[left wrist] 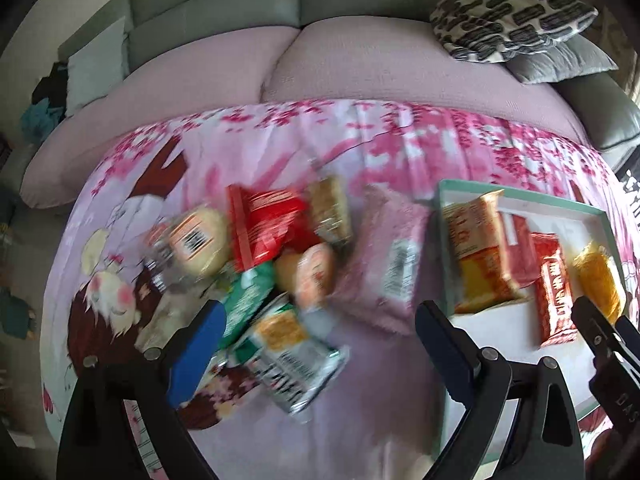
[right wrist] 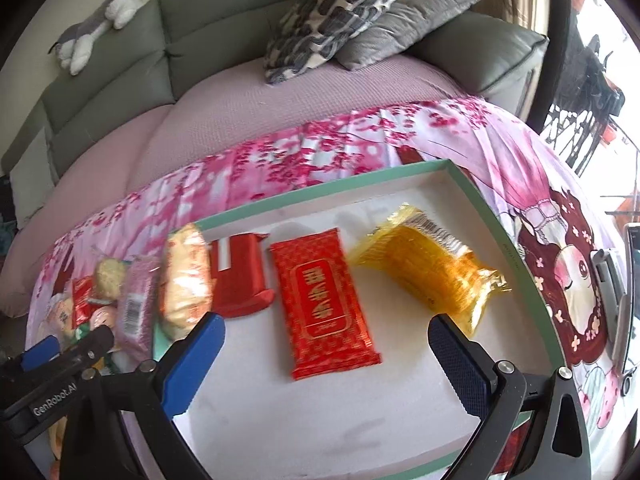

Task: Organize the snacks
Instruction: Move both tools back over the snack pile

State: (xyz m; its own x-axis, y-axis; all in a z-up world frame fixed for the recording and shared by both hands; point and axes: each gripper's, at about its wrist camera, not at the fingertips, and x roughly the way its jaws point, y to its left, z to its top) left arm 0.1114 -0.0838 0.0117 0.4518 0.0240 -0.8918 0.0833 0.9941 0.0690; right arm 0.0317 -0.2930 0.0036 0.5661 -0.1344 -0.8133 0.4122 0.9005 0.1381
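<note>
A loose pile of snack packets lies on the pink cloth: a red packet (left wrist: pixel 268 224), a pink packet (left wrist: pixel 384 256), wrapped buns (left wrist: pixel 196 240), a green packet (left wrist: pixel 248 300) and a silver-green one (left wrist: pixel 292 356). My left gripper (left wrist: pixel 320 332) hangs open over this pile, holding nothing. To the right sits a white tray with a green rim (right wrist: pixel 320 190). Inside lie a yellow packet (right wrist: pixel 428 268), a red packet with gold characters (right wrist: pixel 324 300) and a plain red packet (right wrist: pixel 240 276). A pale orange packet (right wrist: pixel 186 280) leans at its left edge. My right gripper (right wrist: pixel 326 344) stands open above the tray, empty.
The flower-print cloth (right wrist: pixel 320 148) covers a low table in front of a grey sofa (left wrist: pixel 240 8) with a pink seat cover. Patterned and grey cushions (right wrist: pixel 340 12) sit at the back right. A plush toy (right wrist: pixel 100 20) lies on the sofa back. The left gripper (right wrist: pixel 64 352) shows at the right view's lower left.
</note>
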